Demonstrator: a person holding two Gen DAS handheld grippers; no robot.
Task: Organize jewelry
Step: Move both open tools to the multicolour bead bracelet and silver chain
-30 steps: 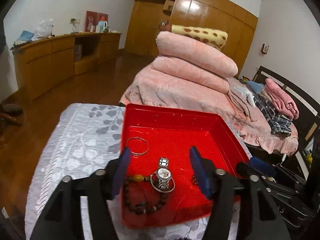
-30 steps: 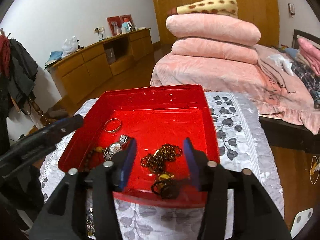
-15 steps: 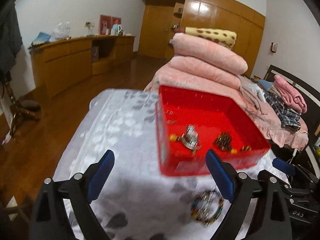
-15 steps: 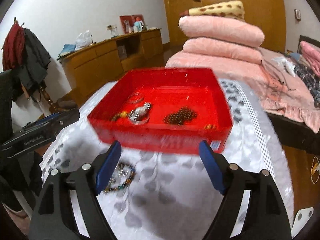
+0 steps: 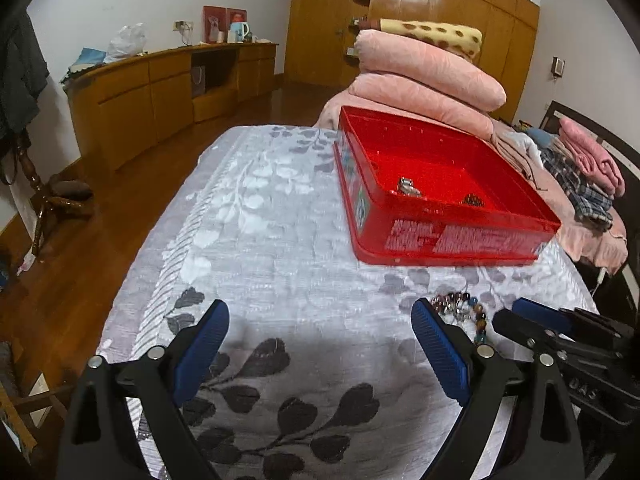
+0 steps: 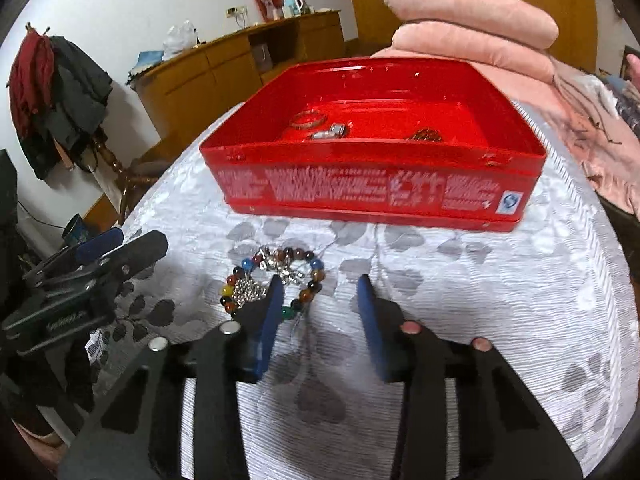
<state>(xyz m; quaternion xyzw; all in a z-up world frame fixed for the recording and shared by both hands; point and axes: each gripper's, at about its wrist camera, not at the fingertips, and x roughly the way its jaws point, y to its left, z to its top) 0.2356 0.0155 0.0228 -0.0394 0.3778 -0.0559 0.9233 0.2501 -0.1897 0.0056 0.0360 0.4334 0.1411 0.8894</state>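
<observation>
Both tongs have pulled back and dropped since a second ago: then their tips hung over the inside of the red tray, now both sit short of its near wall, over the patterned cloth on the counter.

Left tongs: jaws wider than before, spread about as far as they go, nothing between them, only bare cloth.

Right tongs: jaws closing, narrower than half a second ago, still a clear gap. Nothing gripped. The left pad overlaps the near-right rim of the bead bracelet; whether it touches the beads I cannot tell. The cloth shows in the gap between the pads.

Bracelet: multicoloured beads with a silvery chain bunched inside the loop, lying on the cloth outside the tray, just near of its front wall. In the left view it sits just right of the right pad.

Tray contents, far side of the wall: thin bangle, watch, dark bead heap.

Room: open cloth left of the tray and across the whole near strip. The counter's left edge drops to wood floor; a bed with pink bedding crowds the far right edge. The two tongs are near each other by the bracelet.
</observation>
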